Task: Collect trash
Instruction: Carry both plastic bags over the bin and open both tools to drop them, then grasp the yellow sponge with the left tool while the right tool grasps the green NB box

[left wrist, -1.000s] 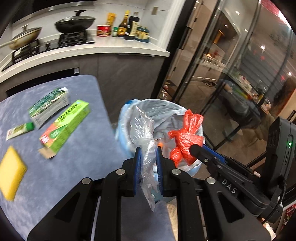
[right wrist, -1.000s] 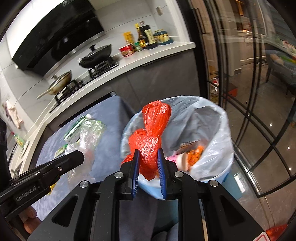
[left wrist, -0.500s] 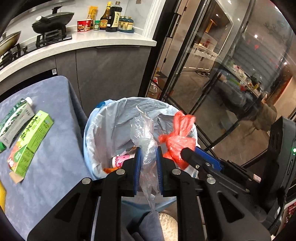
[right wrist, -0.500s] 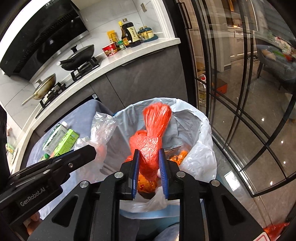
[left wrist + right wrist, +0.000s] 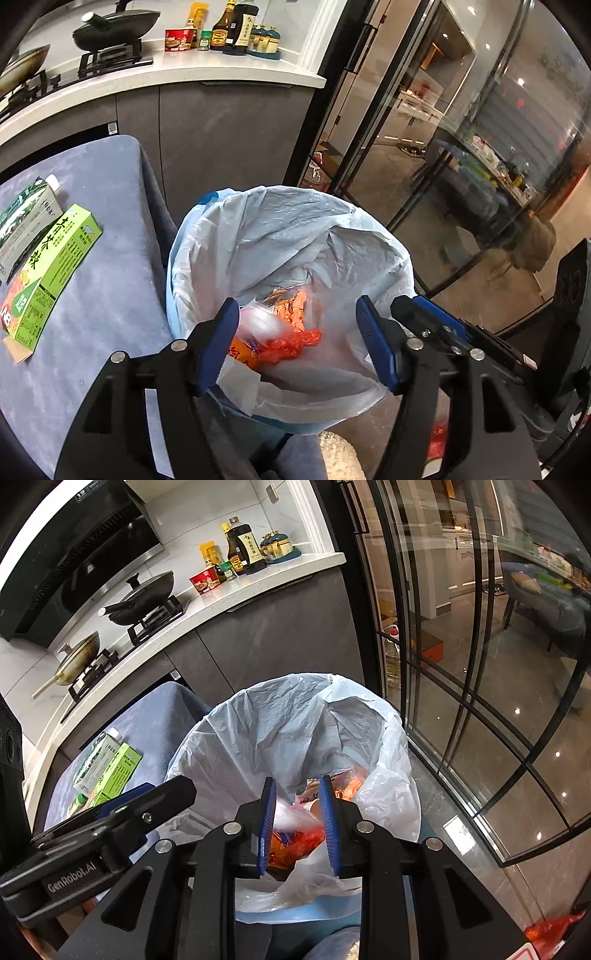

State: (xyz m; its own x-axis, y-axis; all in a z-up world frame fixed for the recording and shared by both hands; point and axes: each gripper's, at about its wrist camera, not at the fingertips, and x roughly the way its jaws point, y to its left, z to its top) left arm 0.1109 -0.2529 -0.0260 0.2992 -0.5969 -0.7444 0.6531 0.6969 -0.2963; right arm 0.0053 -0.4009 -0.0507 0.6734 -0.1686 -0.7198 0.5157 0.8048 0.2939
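Red bag (image 5: 291, 343) & clear bag (image 5: 258, 323) lie inside lined trash bin (image 5: 207, 258), just beside the desk (image 5: 110, 295). Left hand-held gripper (image 5: 297, 332) released wide over bin; right hand-held gripper (image 5: 297, 816) also released, empty. Green box (image 5: 51, 269) on desk.

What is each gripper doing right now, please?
Left gripper: open, holding nothing, above the trash bin.
Right gripper: open, holding nothing, above the same bin.

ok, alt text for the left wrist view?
The open left gripper hovers over a lined trash bin holding a red bag and wrappers. Left, a green box lies on a blue-grey table; the right gripper pokes in at right.
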